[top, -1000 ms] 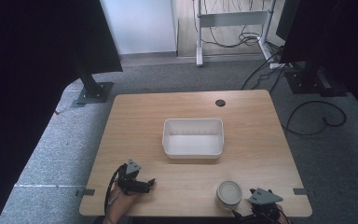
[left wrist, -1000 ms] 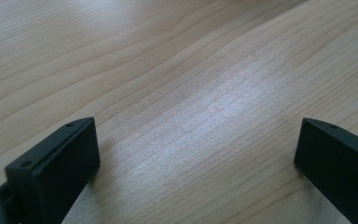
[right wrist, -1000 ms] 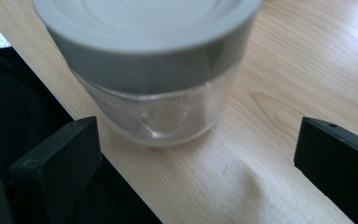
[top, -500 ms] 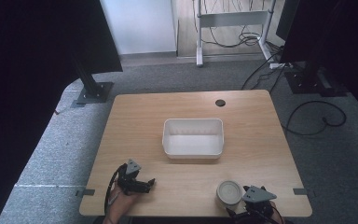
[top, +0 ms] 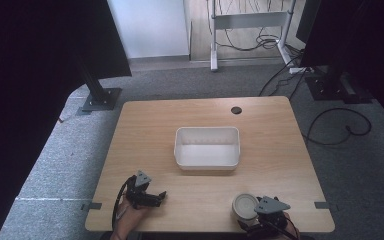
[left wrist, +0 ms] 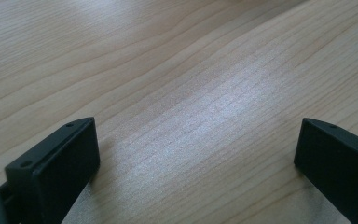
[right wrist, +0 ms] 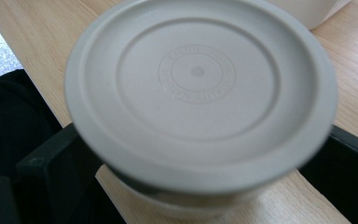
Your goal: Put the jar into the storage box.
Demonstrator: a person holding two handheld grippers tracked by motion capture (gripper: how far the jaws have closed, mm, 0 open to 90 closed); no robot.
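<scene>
From where I stand, the right gripper [top: 256, 218] has crept in toward the round lidded container [top: 245, 207] near the desk's [top: 150, 135] front edge, toward the front right corner. A second ago it sat a little further out toward that corner; half a second ago it had already closed most of the gap, and now its grey plate overlaps the container's side as seen from above. In the right gripper view the container [right wrist: 200, 93] sits between the two black jaws, one low at the left and one low at the right, each standing just outside the body below the lid. They look spread wide enough to straddle it, and I cannot see them pressing on it, so I judge the grasp is about to be made and is not made yet. The lid is on and looks seated flat.

The left gripper [top: 147, 196] has not stirred; it rests near the front left corner, its jaws wide apart over bare wood in the left gripper view [left wrist: 196, 140], holding nothing.

The white rectangular bin [top: 208, 147] stands at the middle of the desk, well apart from the container, and looks empty. My guess is that the container is bound for it, or is to be opened; either way the approach seems done and closing the jaws comes next.
</scene>
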